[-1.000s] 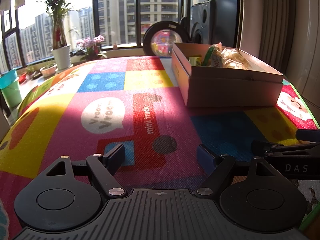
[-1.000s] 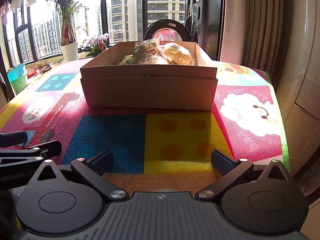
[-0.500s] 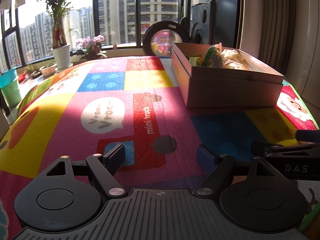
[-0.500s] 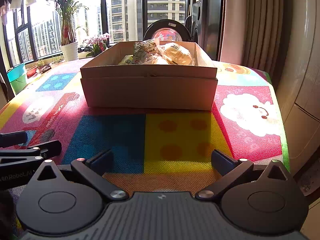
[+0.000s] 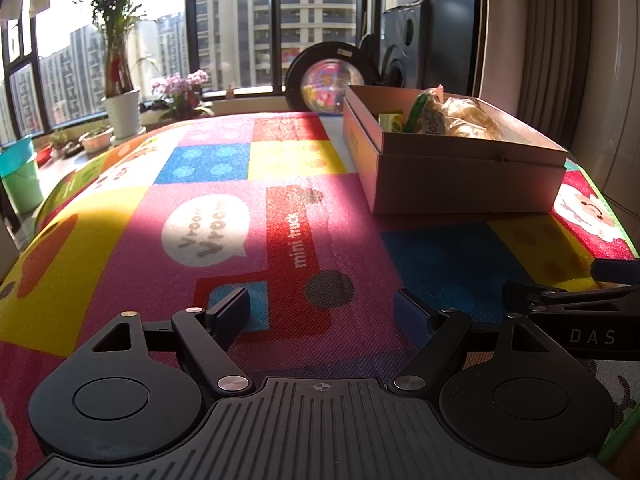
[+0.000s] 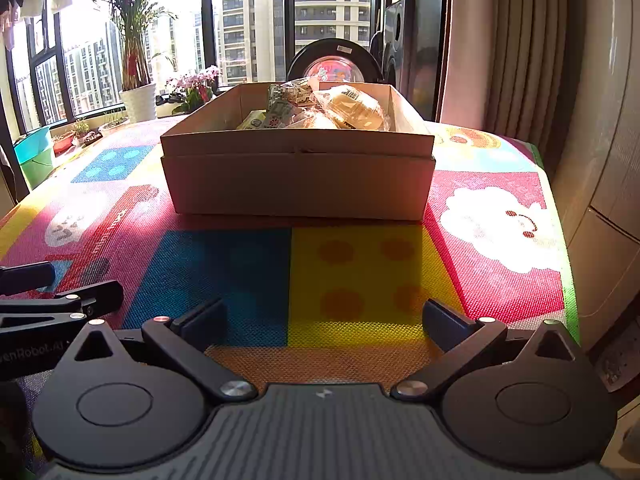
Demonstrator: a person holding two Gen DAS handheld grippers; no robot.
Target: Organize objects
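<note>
Your left gripper [image 5: 322, 306] and right gripper [image 6: 324, 318] gape wide, holding nothing; the snack-filled cardboard box [image 6: 298, 184] sits at twelve o'clock on the play mat [image 6: 360, 272].

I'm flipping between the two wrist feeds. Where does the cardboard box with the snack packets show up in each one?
Left wrist: cardboard box sits upper right, seen corner-on, right of the "mini truck" print.
Right wrist: the box is dead centre ahead, its long side facing the camera, above the open right claw.
Shared landmark: the round black-rimmed window just behind the box.
</note>
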